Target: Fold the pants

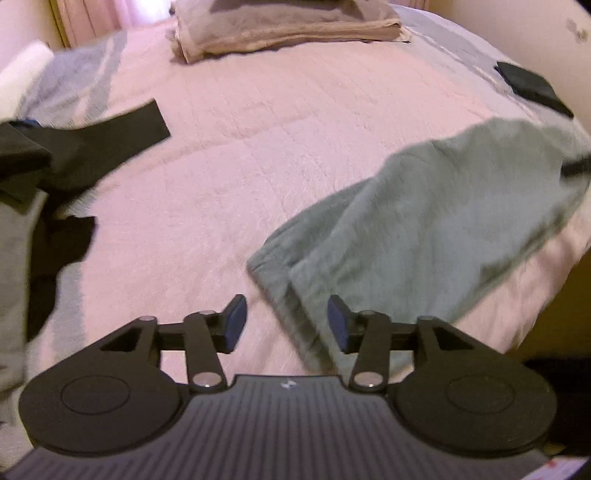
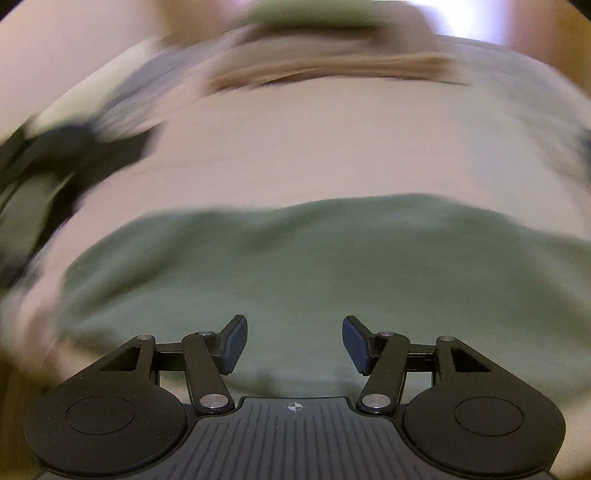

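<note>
Green pants (image 1: 424, 221) flat on bed (image 1: 258, 147), long axis running near-left to far-right. My left gripper (image 1: 286, 319) at the hem end, right gripper (image 2: 294, 341) over mid-cloth; both jaws wide, empty.

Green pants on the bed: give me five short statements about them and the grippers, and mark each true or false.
1. The left gripper is open. True.
2. The right gripper is shut on the green pants. False: it is open, with the green fabric spread beneath and ahead of it.
3. The green pants lie on a pink bedspread. True.
4. A folded beige stack sits at the far end of the bed. True.
5. The black garment lies on top of the green pants. False: it lies apart from them, at the left edge of the left wrist view.
</note>
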`<move>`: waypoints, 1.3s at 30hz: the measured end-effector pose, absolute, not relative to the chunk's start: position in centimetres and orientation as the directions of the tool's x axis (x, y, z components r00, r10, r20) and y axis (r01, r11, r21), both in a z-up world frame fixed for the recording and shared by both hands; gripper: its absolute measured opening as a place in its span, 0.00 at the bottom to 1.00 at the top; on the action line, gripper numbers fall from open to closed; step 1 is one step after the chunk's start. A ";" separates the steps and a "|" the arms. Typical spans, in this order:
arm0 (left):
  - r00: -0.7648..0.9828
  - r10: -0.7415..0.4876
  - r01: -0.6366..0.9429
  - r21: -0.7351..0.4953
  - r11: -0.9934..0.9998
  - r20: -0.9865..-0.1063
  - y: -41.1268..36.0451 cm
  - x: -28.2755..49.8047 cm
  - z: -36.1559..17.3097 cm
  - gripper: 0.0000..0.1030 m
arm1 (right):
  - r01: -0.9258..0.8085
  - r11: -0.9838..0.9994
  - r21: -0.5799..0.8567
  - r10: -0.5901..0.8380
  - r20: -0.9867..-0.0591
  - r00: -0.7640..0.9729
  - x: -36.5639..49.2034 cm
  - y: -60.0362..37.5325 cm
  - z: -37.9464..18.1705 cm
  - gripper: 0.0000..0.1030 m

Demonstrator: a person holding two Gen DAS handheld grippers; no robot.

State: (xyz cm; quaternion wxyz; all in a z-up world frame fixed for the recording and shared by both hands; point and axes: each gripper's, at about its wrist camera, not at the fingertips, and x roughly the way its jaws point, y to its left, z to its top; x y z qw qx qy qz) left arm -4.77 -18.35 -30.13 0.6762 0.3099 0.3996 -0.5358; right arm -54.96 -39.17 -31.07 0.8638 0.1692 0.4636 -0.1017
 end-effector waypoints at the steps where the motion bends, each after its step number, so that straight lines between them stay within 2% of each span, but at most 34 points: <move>1: 0.079 -0.469 0.970 -0.041 0.241 -0.880 -19.2 -4.1 -30.7 0.46 | 0.245 0.949 0.200 0.033 -0.834 0.550 -53.6 -37.3 -32.0 0.53; 4: -0.038 -0.435 0.949 -0.169 0.267 -0.900 -22.0 -1.5 -32.9 0.46 | 0.068 0.980 0.184 0.121 -0.841 0.528 -50.7 -33.2 -33.9 0.53; 6: -0.101 -0.432 0.935 -0.233 0.265 -0.896 -23.1 -0.5 -33.9 0.46 | 0.014 0.982 0.189 0.154 -0.840 0.521 -49.4 -31.7 -34.6 0.53; 9: -0.229 -0.411 0.899 -0.354 0.258 -0.882 -24.8 1.5 -35.6 0.46 | 0.032 0.976 0.214 0.168 -0.841 0.515 -47.7 -30.6 -35.3 0.53; 12: -0.365 -0.337 0.859 -0.453 0.237 -0.868 -25.8 2.3 -38.3 0.46 | 0.102 0.970 0.223 0.141 -0.847 0.513 -46.1 -29.9 -35.5 0.53; 13: -0.397 -0.308 0.854 -0.471 0.221 -0.865 -26.0 2.2 -39.2 0.43 | 0.134 0.969 0.209 0.113 -0.853 0.510 -45.6 -29.3 -35.6 0.53; 14: -0.412 -0.292 0.857 -0.476 0.197 -0.863 -26.2 2.0 -39.6 0.41 | 0.171 0.965 0.199 0.087 -0.857 0.507 -45.4 -29.3 -35.7 0.53; 15: -0.408 -0.289 0.871 -0.464 0.160 -0.866 -26.2 1.7 -39.8 0.30 | 0.214 0.958 0.190 0.059 -0.862 0.503 -45.0 -29.2 -35.7 0.53; 16: -0.397 -0.288 0.882 -0.449 0.141 -0.871 -26.2 1.5 -39.8 0.26 | 0.277 0.944 0.180 0.021 -0.870 0.493 -44.7 -29.2 -35.6 0.54; 19: -0.354 -0.359 0.906 -0.413 0.099 -0.863 -25.3 1.7 -37.4 0.19 | 0.401 0.904 0.146 -0.063 -0.883 0.465 -44.6 -28.6 -35.4 0.54; 22: -0.227 -0.514 0.964 -0.266 0.002 -0.827 -23.7 1.8 -33.6 0.22 | 0.483 0.866 0.126 -0.120 -0.887 0.445 -44.3 -28.1 -35.0 0.54; 24: -0.257 -0.475 0.939 -0.334 0.083 -0.842 -23.8 3.4 -35.2 0.31 | 0.505 0.854 0.124 -0.128 -0.891 0.436 -43.9 -27.6 -35.2 0.54; 25: -0.267 -0.443 0.927 -0.354 0.126 -0.856 -23.9 4.1 -36.5 0.31 | 0.508 0.853 0.123 -0.127 -0.894 0.430 -43.7 -27.1 -35.5 0.54; 28: -0.283 -0.446 0.923 -0.367 0.114 -0.849 -23.6 5.0 -37.8 0.41 | 0.503 0.856 0.123 -0.116 -0.901 0.417 -43.2 -25.9 -36.1 0.54; 33: -0.294 -0.471 0.929 -0.365 0.065 -0.832 -22.6 6.2 -36.2 0.38 | 0.482 0.865 0.139 -0.107 -0.888 0.448 -43.3 -23.4 -35.6 0.54; 35: -0.310 -0.497 0.933 -0.359 0.004 -0.811 -22.0 6.4 -34.8 0.38 | 0.438 0.880 0.182 -0.063 -0.870 0.489 -43.0 -21.9 -35.3 0.54; 39: -0.457 -0.442 0.888 -0.366 -0.279 -0.771 -20.1 4.2 -33.3 0.36 | 0.310 0.925 0.220 0.033 -0.858 0.512 -41.4 -19.4 -35.8 0.54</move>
